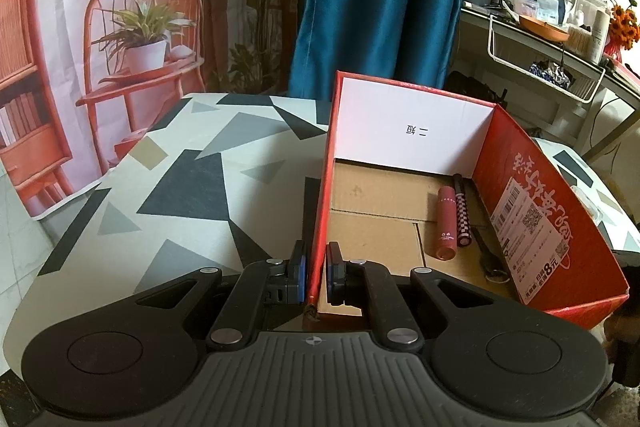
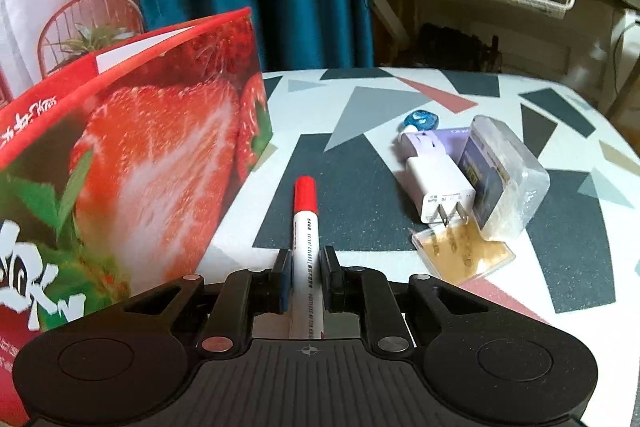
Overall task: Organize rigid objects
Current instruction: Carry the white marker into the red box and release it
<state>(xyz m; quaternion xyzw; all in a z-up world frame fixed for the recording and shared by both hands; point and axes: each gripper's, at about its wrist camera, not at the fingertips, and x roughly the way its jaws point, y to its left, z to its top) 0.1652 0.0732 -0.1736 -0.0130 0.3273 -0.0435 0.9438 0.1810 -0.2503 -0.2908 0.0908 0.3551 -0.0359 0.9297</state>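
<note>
White marker [image 2: 305, 239], red cap, clamped in right gripper [image 2: 305, 277]

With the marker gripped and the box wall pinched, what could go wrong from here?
1. The right tongs hold the marker near its middle, red cap forward; it may pivot or slip in transit.
2. The left tongs pinch only the box wall's thin edge, so the box could tip or slide.
3. A dropped marker could hit the lipstick inside.

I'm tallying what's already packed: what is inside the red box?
Inside the red box lie a red tube and a checkered pen on the cardboard floor. A dark item beside them is unclear; the near right corner is hidden.
</note>
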